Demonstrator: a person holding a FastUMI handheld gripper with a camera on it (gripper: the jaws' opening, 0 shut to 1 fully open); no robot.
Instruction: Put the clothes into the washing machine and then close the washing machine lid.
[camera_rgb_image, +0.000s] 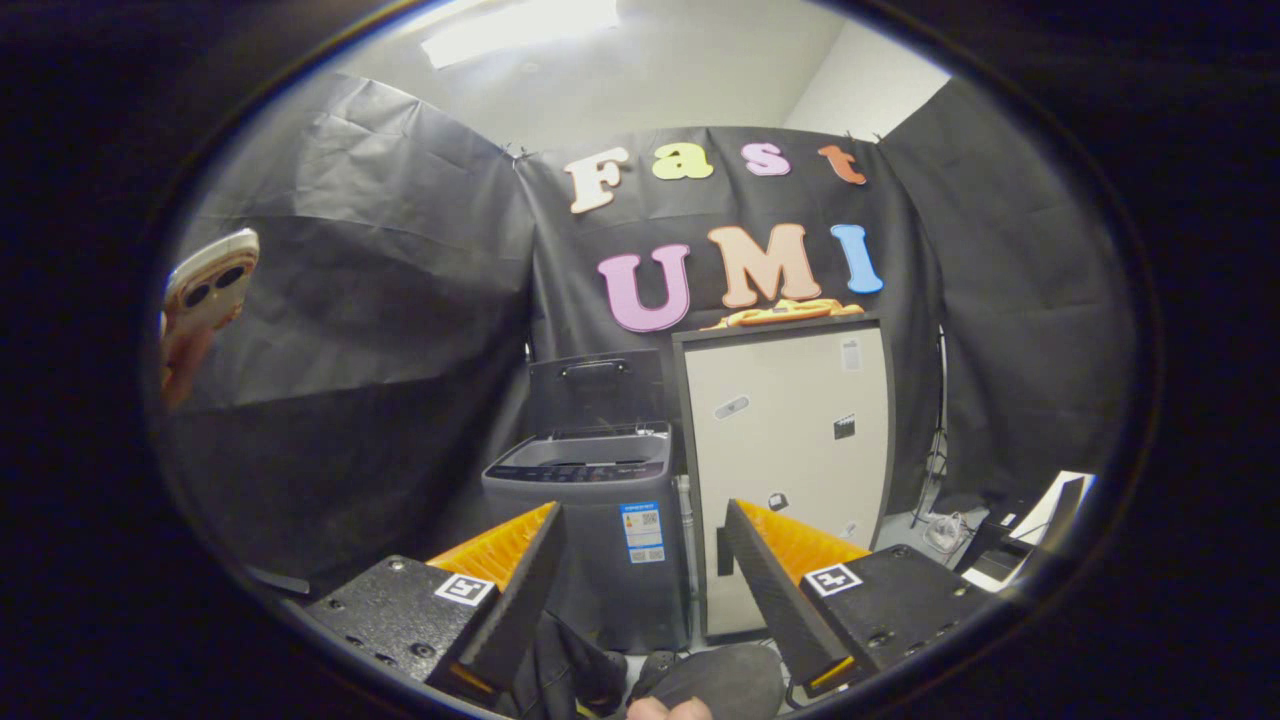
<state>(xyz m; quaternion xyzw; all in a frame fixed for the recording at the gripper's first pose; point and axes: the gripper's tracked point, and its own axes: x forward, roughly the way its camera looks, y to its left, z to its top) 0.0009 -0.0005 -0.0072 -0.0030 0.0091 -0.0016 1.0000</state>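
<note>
Jaws (640, 560): spread wide apart, nothing between them, well short of the machine.
Phone (208, 280): far left, held up by a hand (180, 360) against the black cloth wall.
Washing machine (590, 530): small grey top-loader on the floor, seen in the gap just beyond the left finger; a label sticker sits on its front.
Lid (597, 392): raised upright at the back of the machine, handle near its top edge.
Cabinet (790, 450): pale door in a dark frame, just to the right of the machine, taller than it.
Clothes (785, 314): orange cloth lying on top of the cabinet.
Floor clutter (1010, 540): cables and a dark box, far right, too small to tell more.
</note>
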